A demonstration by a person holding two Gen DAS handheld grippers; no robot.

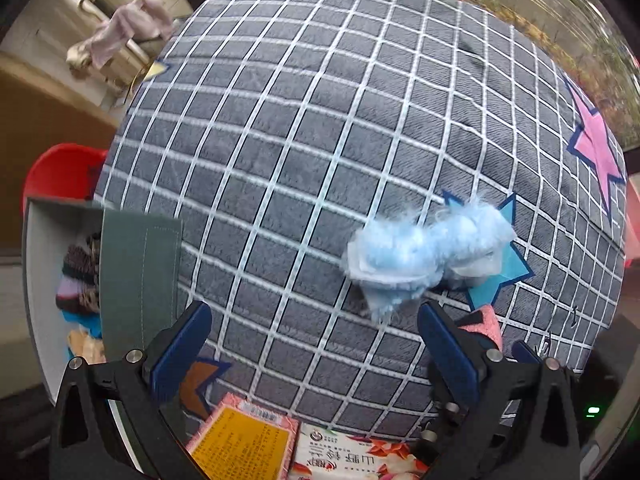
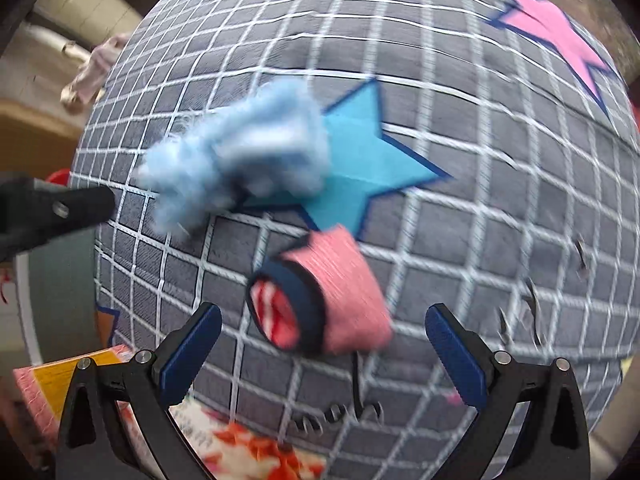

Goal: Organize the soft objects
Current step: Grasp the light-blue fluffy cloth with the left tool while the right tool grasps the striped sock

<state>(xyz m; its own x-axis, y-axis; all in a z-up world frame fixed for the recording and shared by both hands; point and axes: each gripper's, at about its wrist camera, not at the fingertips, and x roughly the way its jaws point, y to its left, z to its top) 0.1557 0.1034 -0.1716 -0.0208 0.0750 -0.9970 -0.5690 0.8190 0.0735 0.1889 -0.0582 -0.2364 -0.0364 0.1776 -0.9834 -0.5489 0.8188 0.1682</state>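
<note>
A fluffy light-blue sock bundle (image 1: pixel 424 256) lies on the grey checked blanket (image 1: pixel 320 120), just ahead of my open, empty left gripper (image 1: pixel 316 340). It also shows blurred in the right wrist view (image 2: pixel 240 152), beside a blue star patch (image 2: pixel 360 160). A rolled pink sock with a navy cuff (image 2: pixel 320 304) lies on the blanket between the open jaws of my right gripper (image 2: pixel 324 344), not gripped. Its tip peeks past my left gripper's right finger (image 1: pixel 486 322). My left gripper's finger shows at the left of the right wrist view (image 2: pixel 60 208).
A white box with a grey-green flap (image 1: pixel 140 272) stands at the left, holding several rolled socks (image 1: pixel 80 280). A red container (image 1: pixel 60 172) is behind it. Printed packets (image 1: pixel 248 444) lie at the near edge. A pink star patch (image 1: pixel 596 148) marks the blanket at right.
</note>
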